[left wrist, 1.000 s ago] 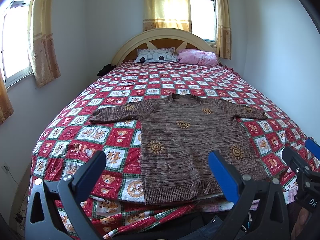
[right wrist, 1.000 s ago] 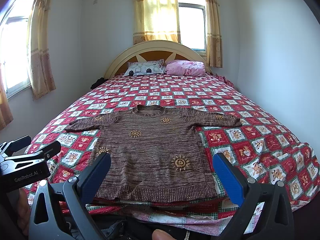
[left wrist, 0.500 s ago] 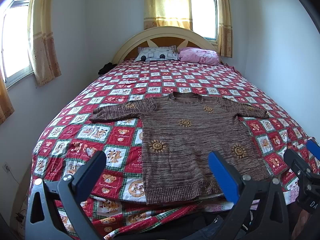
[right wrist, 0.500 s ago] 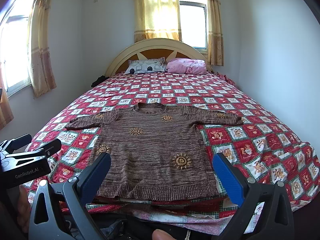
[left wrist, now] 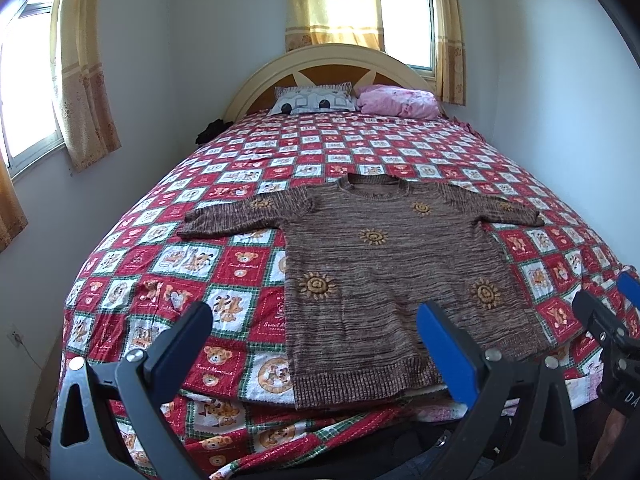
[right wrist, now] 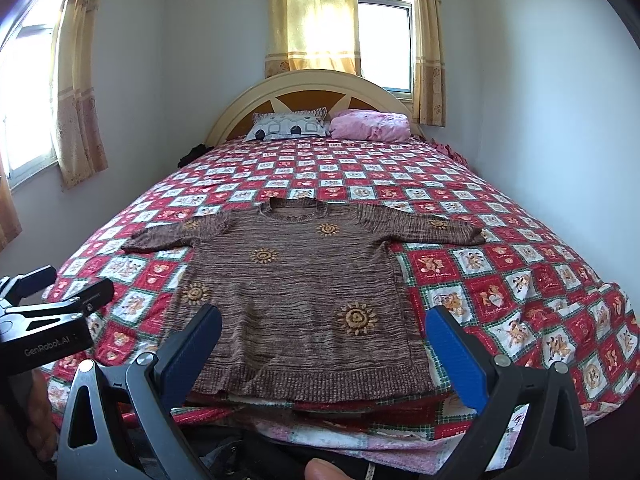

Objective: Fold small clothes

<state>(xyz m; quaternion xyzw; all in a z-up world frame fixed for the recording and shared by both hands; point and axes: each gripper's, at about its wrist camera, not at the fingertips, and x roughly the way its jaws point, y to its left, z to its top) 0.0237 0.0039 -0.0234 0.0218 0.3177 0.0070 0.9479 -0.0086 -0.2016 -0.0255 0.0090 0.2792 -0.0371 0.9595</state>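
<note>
A brown knit sweater [left wrist: 392,264] with orange sun patterns lies flat, face up, sleeves spread, near the foot of the bed; it also shows in the right wrist view [right wrist: 304,292]. My left gripper [left wrist: 316,332] is open and empty, held above the bed's foot, over the sweater's lower left hem. My right gripper [right wrist: 324,332] is open and empty, centred over the hem. The right gripper's tip shows at the right edge of the left wrist view [left wrist: 612,312]. The left gripper shows at the left edge of the right wrist view [right wrist: 52,312].
The bed has a red and white checked bear quilt [left wrist: 192,260], also in the right wrist view [right wrist: 520,280]. A patterned pillow [left wrist: 314,98] and a pink pillow [left wrist: 396,100] lie by the headboard. Walls stand close on both sides; curtained windows behind and left.
Both grippers have tilted slightly downward and moved a little nearer, so the sweater sits slightly higher and larger in view. Both stay open. The sweater has not moved.
</note>
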